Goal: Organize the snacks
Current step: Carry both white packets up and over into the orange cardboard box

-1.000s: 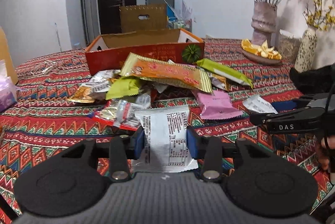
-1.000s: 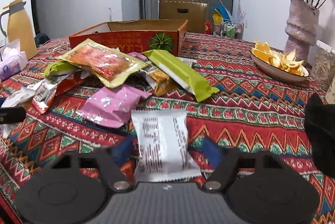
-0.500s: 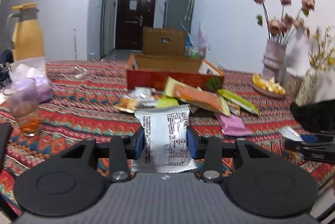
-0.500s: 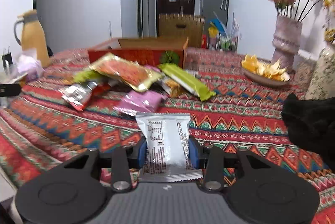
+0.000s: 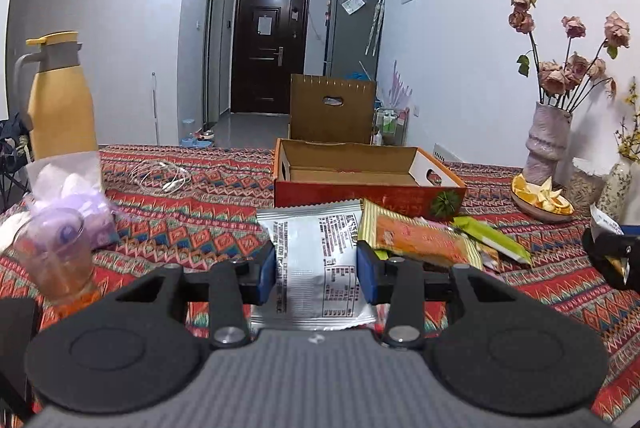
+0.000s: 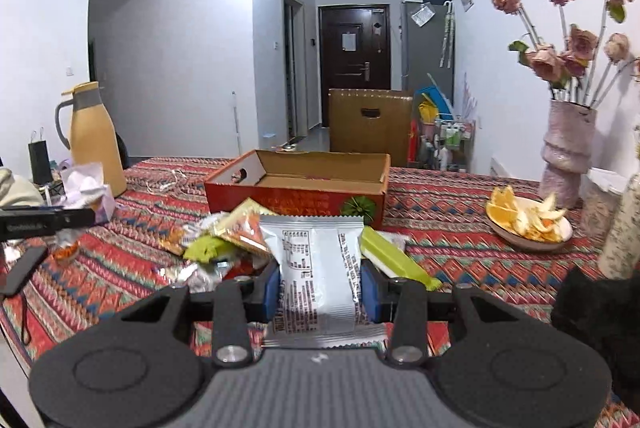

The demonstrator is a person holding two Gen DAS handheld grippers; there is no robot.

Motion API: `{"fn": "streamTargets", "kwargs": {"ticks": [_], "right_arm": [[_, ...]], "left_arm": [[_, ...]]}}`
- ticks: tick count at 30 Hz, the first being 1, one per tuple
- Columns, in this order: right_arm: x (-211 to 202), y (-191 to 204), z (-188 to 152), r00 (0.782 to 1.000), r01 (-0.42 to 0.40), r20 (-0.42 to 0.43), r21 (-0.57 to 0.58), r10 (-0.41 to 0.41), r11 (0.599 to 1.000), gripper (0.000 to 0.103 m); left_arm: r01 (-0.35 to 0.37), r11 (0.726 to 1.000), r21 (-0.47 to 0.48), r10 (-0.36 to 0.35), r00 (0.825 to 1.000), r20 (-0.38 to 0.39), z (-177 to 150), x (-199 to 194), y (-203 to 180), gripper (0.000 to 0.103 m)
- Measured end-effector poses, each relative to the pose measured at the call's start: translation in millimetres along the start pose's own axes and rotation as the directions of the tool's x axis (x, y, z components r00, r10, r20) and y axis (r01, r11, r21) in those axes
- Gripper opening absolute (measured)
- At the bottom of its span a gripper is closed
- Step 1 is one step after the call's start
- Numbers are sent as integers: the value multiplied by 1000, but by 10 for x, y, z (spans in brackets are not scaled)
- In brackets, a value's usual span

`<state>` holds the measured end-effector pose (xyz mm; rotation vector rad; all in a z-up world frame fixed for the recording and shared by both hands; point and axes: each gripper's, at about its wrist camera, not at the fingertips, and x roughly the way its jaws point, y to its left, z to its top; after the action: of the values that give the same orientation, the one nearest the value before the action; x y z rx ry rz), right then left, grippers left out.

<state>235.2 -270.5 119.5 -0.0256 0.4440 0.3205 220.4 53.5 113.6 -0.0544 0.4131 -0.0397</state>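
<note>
My left gripper (image 5: 316,274) is shut on a silver snack packet (image 5: 316,260) and holds it above the table. My right gripper (image 6: 320,288) is shut on a second silver snack packet (image 6: 316,268), also lifted. An open red cardboard box (image 5: 368,183) stands beyond both grippers; it also shows in the right wrist view (image 6: 300,187). A pile of snacks lies in front of it: an orange packet (image 5: 416,240), a green packet (image 5: 492,236), and in the right wrist view a green packet (image 6: 392,256) and an orange packet (image 6: 244,228).
A yellow thermos (image 5: 60,107), a tissue pack (image 5: 72,195) and a glass (image 5: 52,260) stand at the left. A plate of orange peel (image 6: 528,224) and a vase of flowers (image 6: 568,155) stand at the right. A brown chair back (image 6: 370,123) rises behind the box.
Both grippers have lifted their silver packets off the table and risen, so the views now look over the pile into the red box.
</note>
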Motion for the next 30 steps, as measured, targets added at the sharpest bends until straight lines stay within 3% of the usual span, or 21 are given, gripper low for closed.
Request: {"fn": "streamTargets", "kwargs": {"ticks": [9,15,26,30], "right_arm": [[788,-147,549,1000,-18,5,-60,19,998,40],[1425,-353,922,999,-53,-2,-41,53,998,40],[2711,-685,1583,993,-103,-50,23,104,994,40],[3374,-832,1735,986,-106,-122,91,117,990,40]], "left_arm": [[-21,999,47,20,1000,15,500,814,24,41],[-23,999,48,22,1000,14,840,1430,66,41],[-13,1000,19,14,998,-65,1383,2673,118,41],[1,1000,1,-1,993,-116,1563,3160,167,41]]}}
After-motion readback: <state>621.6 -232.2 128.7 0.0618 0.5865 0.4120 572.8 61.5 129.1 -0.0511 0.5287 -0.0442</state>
